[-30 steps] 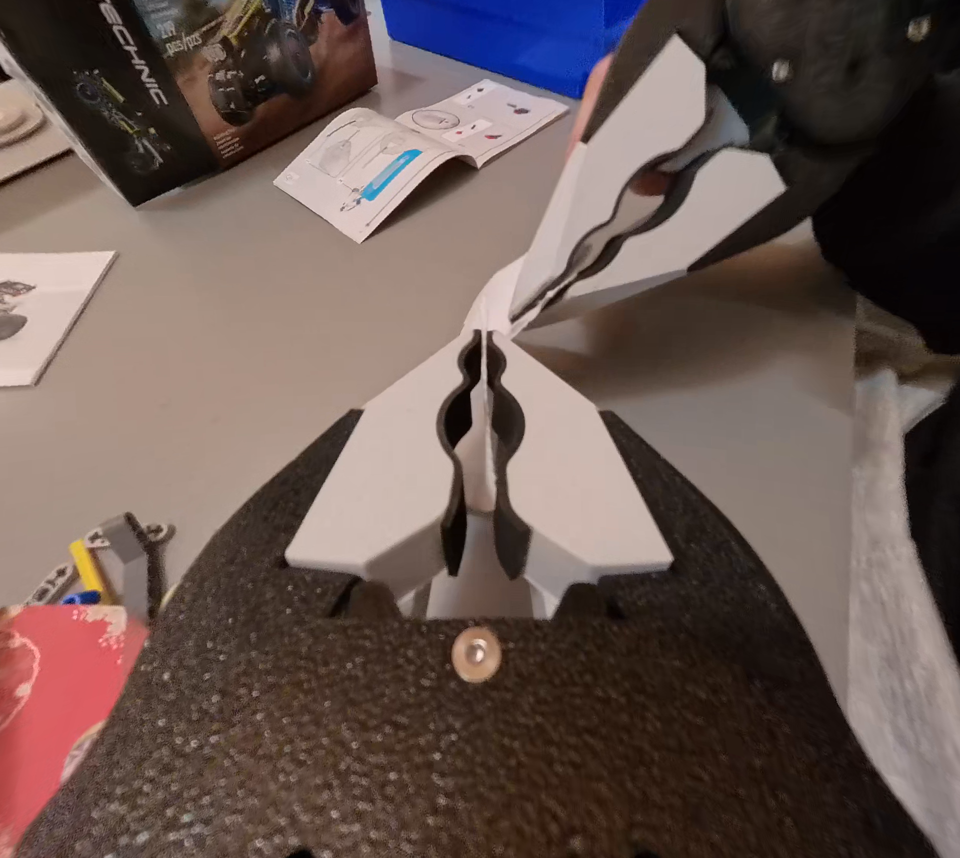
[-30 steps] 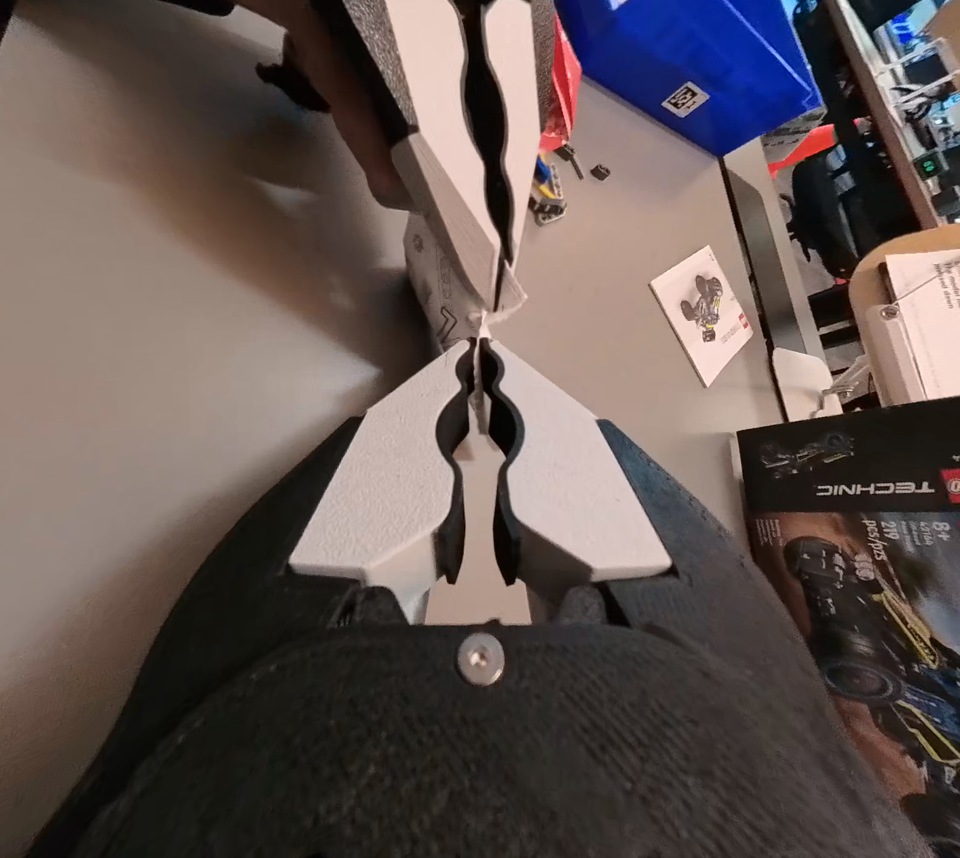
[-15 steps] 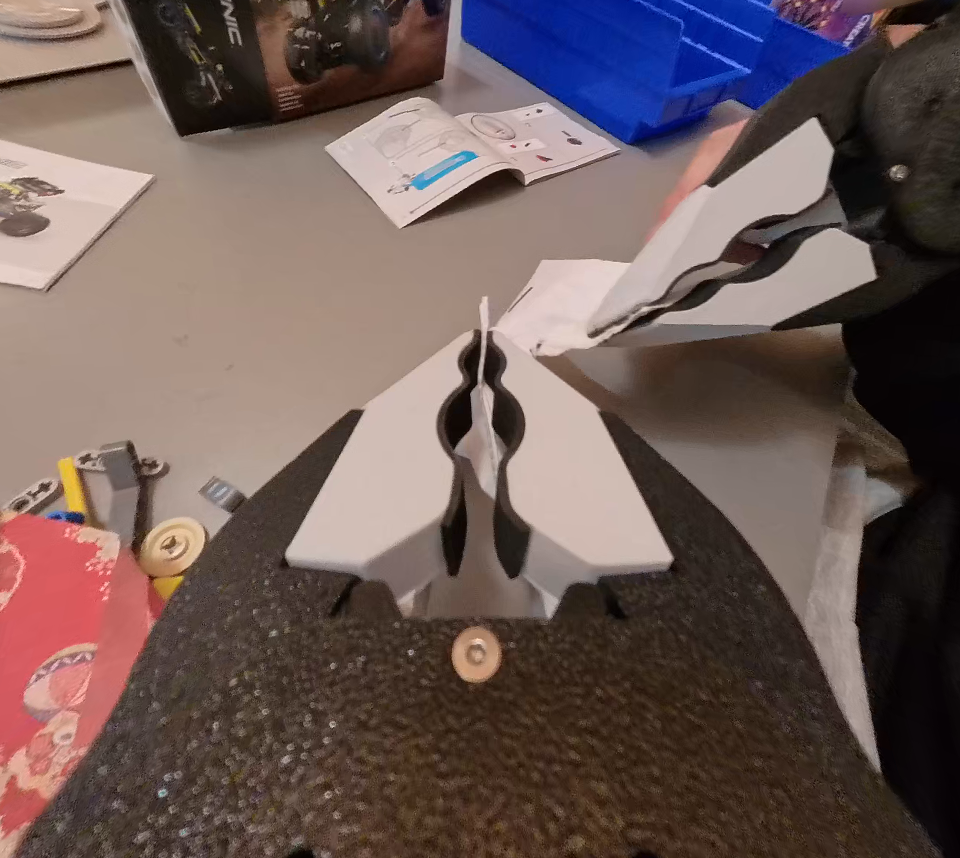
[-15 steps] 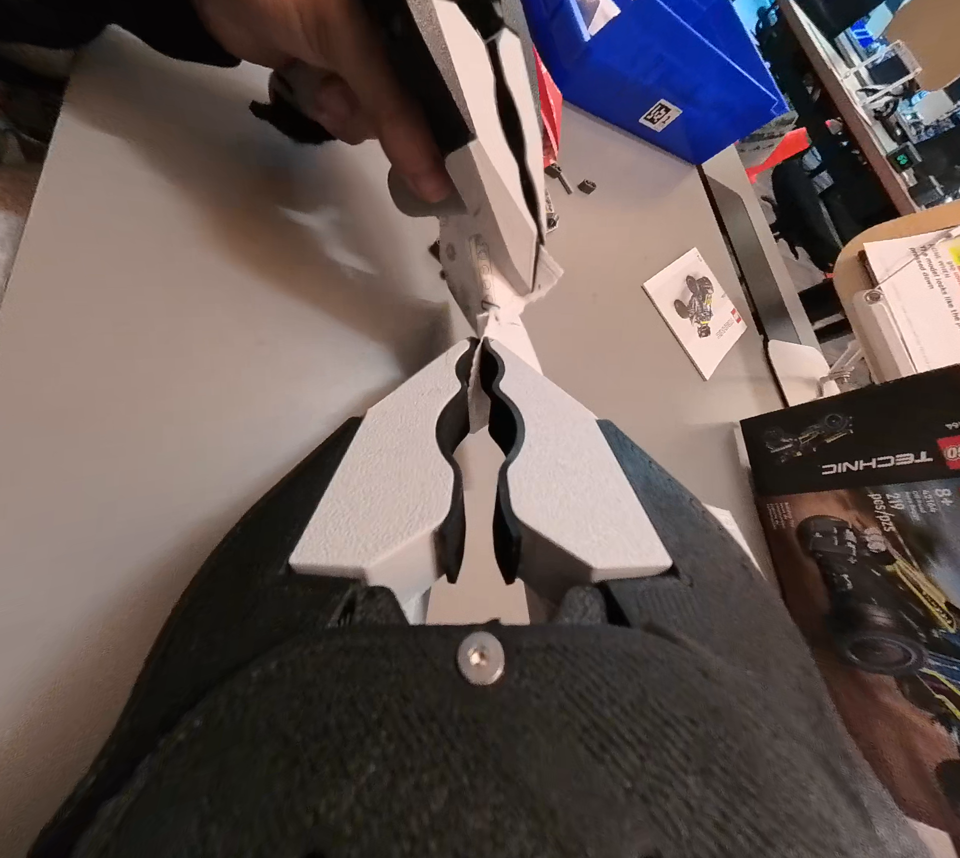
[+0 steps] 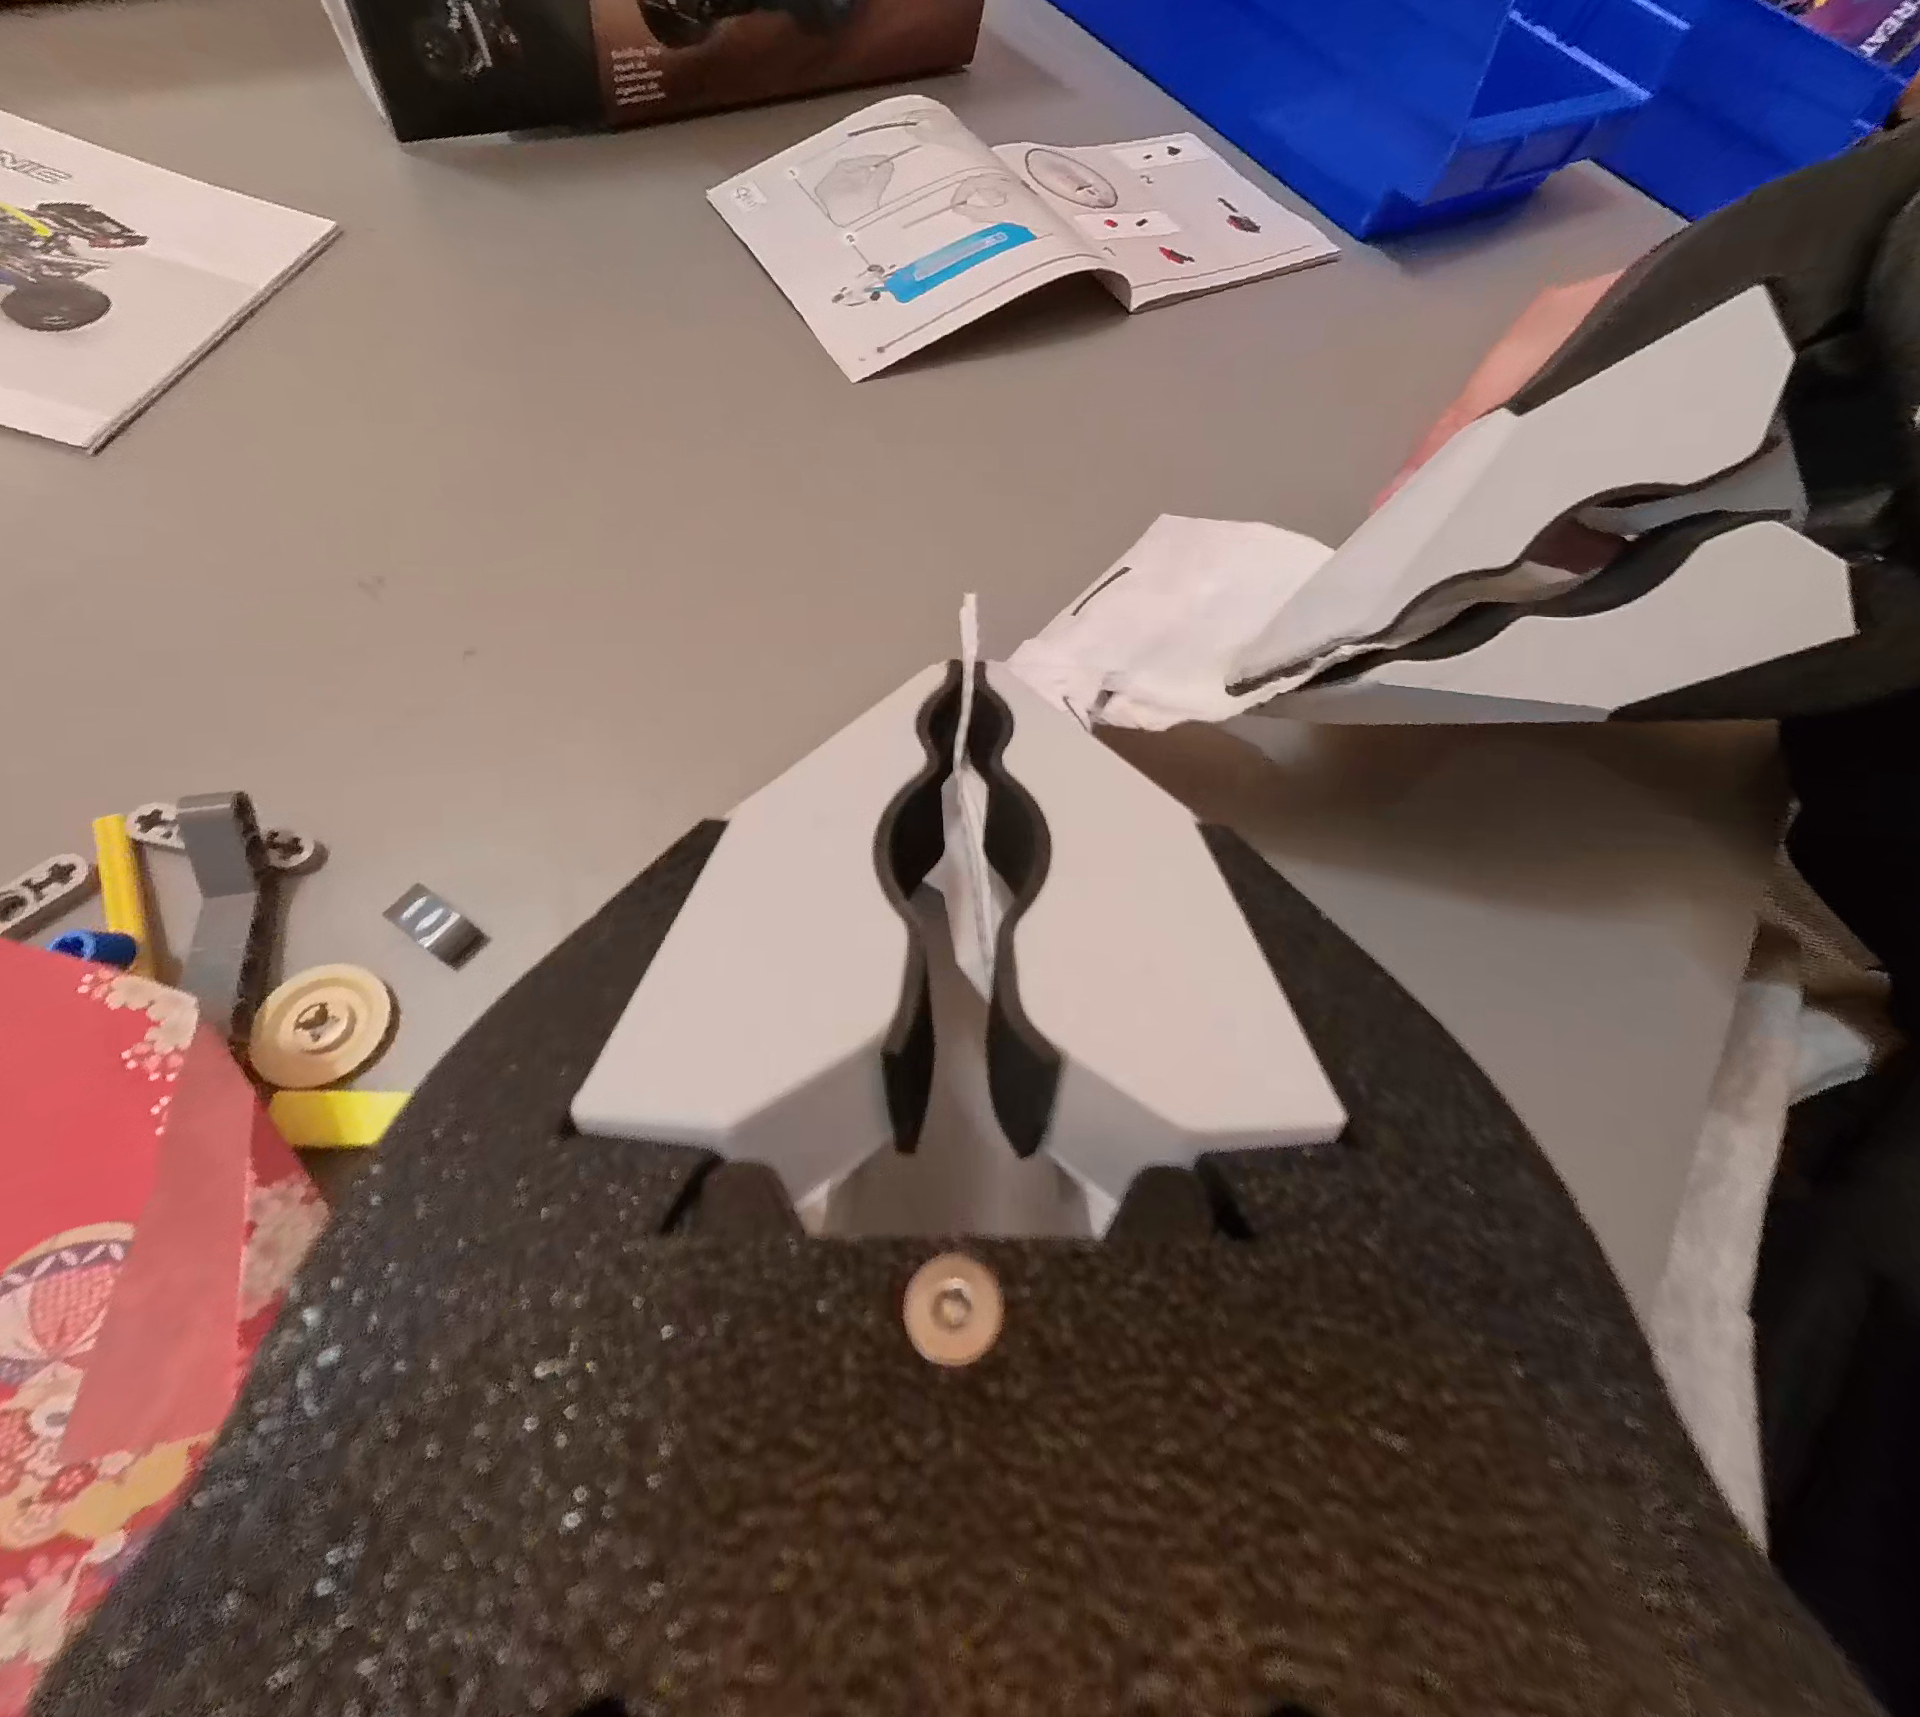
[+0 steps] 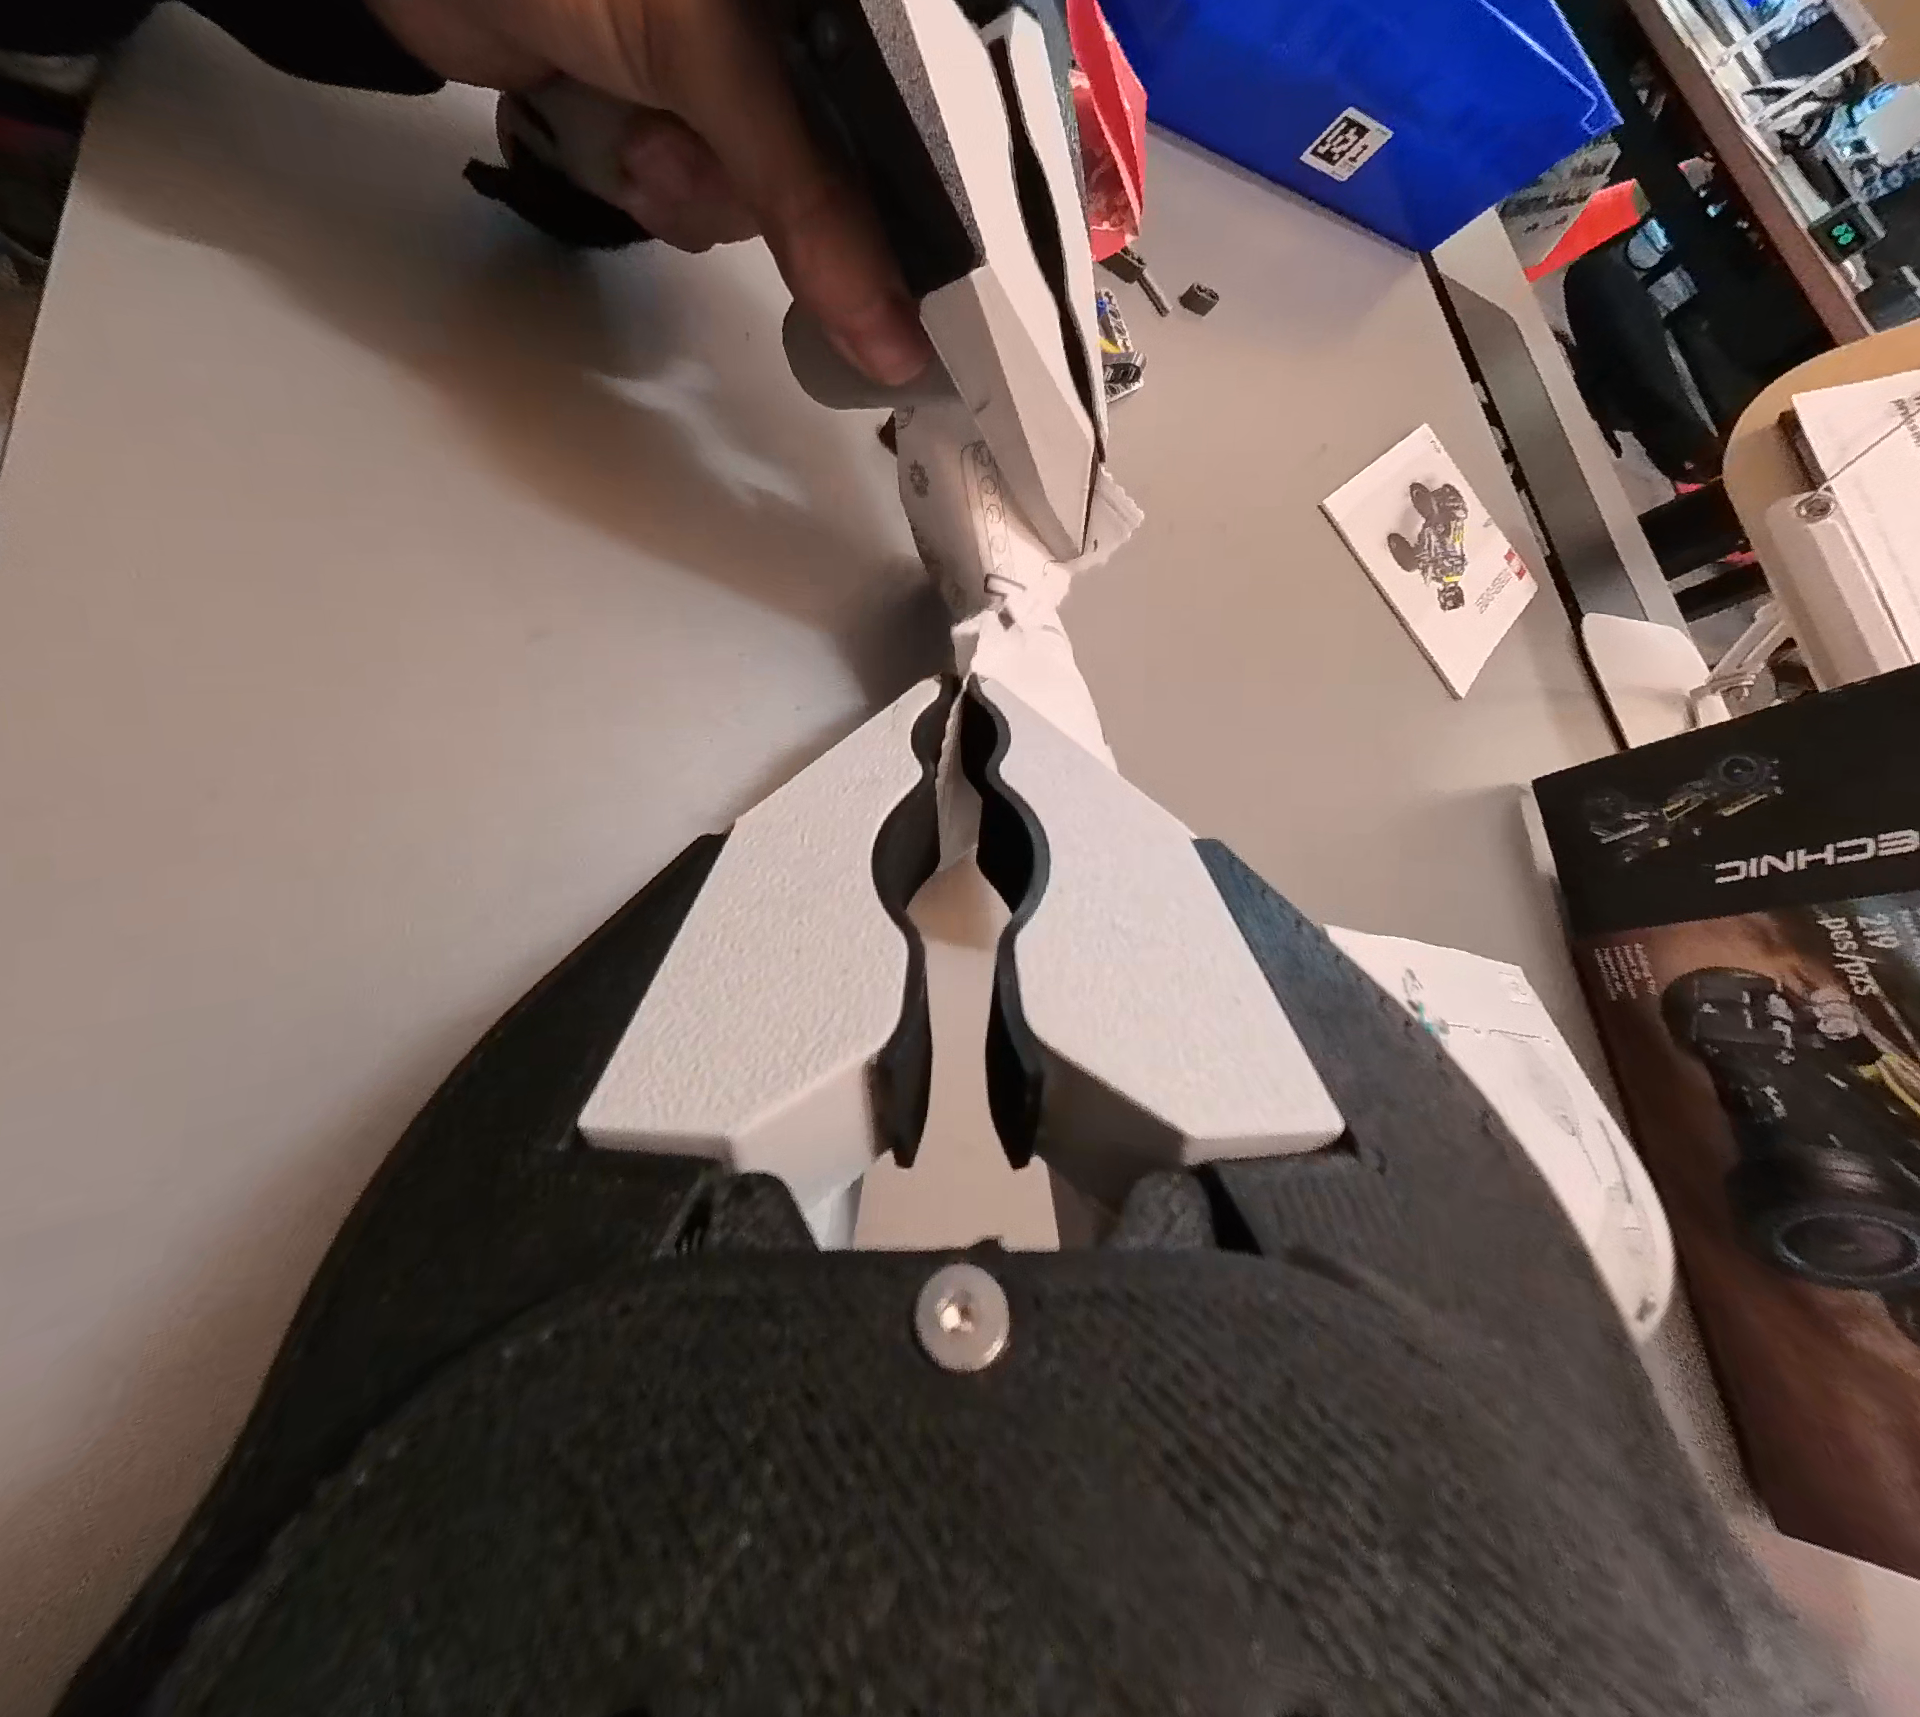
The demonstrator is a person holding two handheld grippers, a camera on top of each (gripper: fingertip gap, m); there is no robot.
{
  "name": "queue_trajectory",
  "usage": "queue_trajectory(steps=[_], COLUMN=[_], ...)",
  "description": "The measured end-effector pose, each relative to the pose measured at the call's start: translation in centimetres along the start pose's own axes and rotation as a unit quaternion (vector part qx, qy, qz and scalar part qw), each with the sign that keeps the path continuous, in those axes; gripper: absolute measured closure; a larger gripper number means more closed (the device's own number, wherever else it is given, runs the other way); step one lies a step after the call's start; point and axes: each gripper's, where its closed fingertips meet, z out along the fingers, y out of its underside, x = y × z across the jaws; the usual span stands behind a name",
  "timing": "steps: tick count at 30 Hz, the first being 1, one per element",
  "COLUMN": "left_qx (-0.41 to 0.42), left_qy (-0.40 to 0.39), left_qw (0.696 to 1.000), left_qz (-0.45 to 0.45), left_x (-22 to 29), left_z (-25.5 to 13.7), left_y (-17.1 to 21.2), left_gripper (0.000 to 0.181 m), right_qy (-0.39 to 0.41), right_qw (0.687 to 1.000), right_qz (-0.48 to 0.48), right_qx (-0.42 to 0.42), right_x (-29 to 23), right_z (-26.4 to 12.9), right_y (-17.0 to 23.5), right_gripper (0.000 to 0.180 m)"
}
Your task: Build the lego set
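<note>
Just above the near middle of the grey bench (image 5: 520, 524), I have my left hand-held gripper (image 5: 966, 680) and right hand-held gripper (image 6: 961, 701) each clamped on an edge of the white paper parts bag (image 5: 1153, 618), opposed, presumably to tear it open.

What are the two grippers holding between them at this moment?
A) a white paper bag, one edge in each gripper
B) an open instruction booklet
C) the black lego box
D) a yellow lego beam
A: the left gripper and the right gripper are each shut on an edge of the white paper bag, which is stretched between them above the grey table.
</note>
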Motion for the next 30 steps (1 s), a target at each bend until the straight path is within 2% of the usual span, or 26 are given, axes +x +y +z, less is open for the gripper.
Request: queue_trajectory(steps=[1, 30], left_qx=[0.001, -0.002], left_qy=[-0.004, -0.037], left_qw=[1.0, 0.999], left_qz=[0.002, 0.018], left_x=[-0.1, -0.3], left_z=[0.0, 0.8], left_y=[0.0, 0.1], left_gripper=[0.181, 0.181], right_qy=[0.001, -0.005], right_qw=[1.0, 1.0], right_qz=[0.002, 0.016], right_qx=[0.0, 0.0], right_x=[0.0, -0.3], right_z=[0.1, -0.9], right_y=[0.1, 1.6], right_gripper=[0.18, 0.18])
